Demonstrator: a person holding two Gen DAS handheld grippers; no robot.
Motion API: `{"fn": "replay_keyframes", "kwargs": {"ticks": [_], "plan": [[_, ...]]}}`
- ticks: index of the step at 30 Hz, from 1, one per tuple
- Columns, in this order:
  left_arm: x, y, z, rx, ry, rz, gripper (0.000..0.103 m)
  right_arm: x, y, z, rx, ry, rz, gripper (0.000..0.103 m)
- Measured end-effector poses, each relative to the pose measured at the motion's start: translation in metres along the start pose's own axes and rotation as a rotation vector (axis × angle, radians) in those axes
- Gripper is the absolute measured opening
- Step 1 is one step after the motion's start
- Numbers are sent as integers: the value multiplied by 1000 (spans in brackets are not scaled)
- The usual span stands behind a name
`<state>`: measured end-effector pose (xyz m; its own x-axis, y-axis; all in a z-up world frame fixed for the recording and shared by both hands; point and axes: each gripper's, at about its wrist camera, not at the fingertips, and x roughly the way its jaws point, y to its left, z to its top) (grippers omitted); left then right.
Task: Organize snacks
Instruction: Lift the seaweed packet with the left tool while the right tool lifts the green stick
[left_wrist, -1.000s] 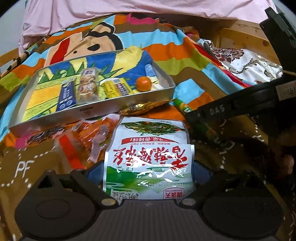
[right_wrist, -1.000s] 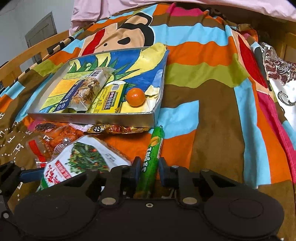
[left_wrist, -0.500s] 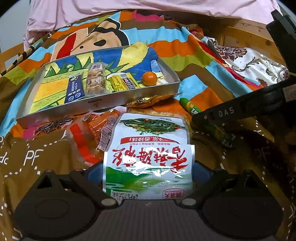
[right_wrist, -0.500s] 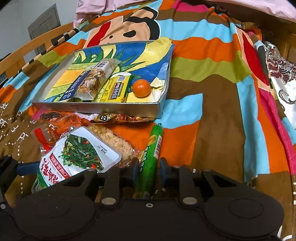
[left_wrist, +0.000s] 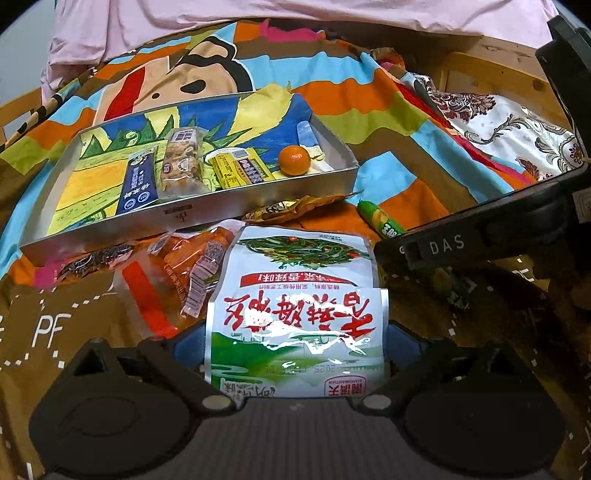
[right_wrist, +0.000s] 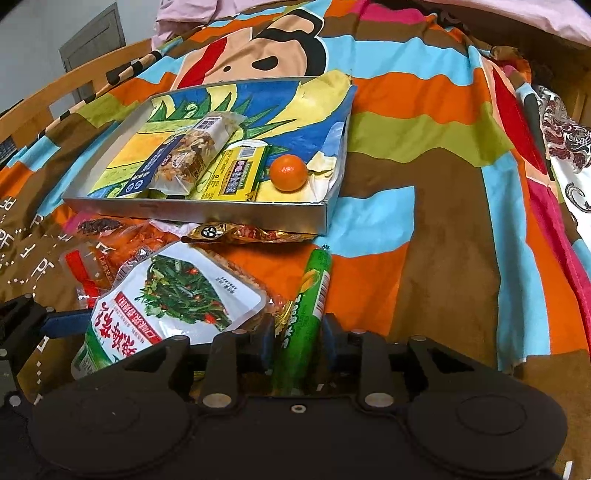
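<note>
Spread across the bed is a striped cartoon blanket (left_wrist: 388, 110), and on it sits your shallow silver tray (left_wrist: 258, 199). From your left wrist camera, the left gripper (left_wrist: 295, 343) has its fingers closed on the white-and-green pickle pouch (left_wrist: 295, 295), which sticks out forward toward the tray's near wall. Just left of the pouch lies an orange snack bag (left_wrist: 177, 266), and a gold wrapper (left_wrist: 291, 208) rests against the tray's front wall. Inside the tray you have a blue bar (left_wrist: 138, 184), a nut bar (left_wrist: 181, 162), a yellow packet (left_wrist: 240, 170) and a small orange (left_wrist: 294, 159) in a row.

From your right wrist camera, the right gripper (right_wrist: 299, 343) has its fingers clamped on the green sausage stick (right_wrist: 310, 295), whose far end points toward the tray's (right_wrist: 236, 214) near right corner without touching it. The pouch (right_wrist: 177, 302) lies just left of the stick, over a grainy snack pack (right_wrist: 240, 275). The orange (right_wrist: 288, 172) sits near the tray's right wall, beside the yellow packet (right_wrist: 236, 177).
</note>
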<state>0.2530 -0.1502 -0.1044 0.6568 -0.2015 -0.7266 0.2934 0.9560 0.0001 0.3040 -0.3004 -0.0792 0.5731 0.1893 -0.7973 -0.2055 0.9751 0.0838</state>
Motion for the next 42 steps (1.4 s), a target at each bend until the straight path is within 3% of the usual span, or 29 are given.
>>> {"fn": "replay_keyframes", "kwargs": {"ticks": [4, 11, 19, 39, 42], "plan": [[-2, 0, -2, -1, -5, -2, 97, 0, 1, -1, -13, -2, -11, 25], [-13, 4, -4, 0, -2, 15, 94, -4, 5, -2, -29, -10, -15, 24], [-29, -3, -5, 72, -21, 44, 93, -16, 17, -6, -108, -51, -50, 24], [-71, -11, 8, 137, -132, 74, 92, -50, 15, -9, -54, -140, -38, 21], [-78, -10, 11, 133, -154, 78, 92, -58, 14, -9, -45, -170, -35, 14]]}}
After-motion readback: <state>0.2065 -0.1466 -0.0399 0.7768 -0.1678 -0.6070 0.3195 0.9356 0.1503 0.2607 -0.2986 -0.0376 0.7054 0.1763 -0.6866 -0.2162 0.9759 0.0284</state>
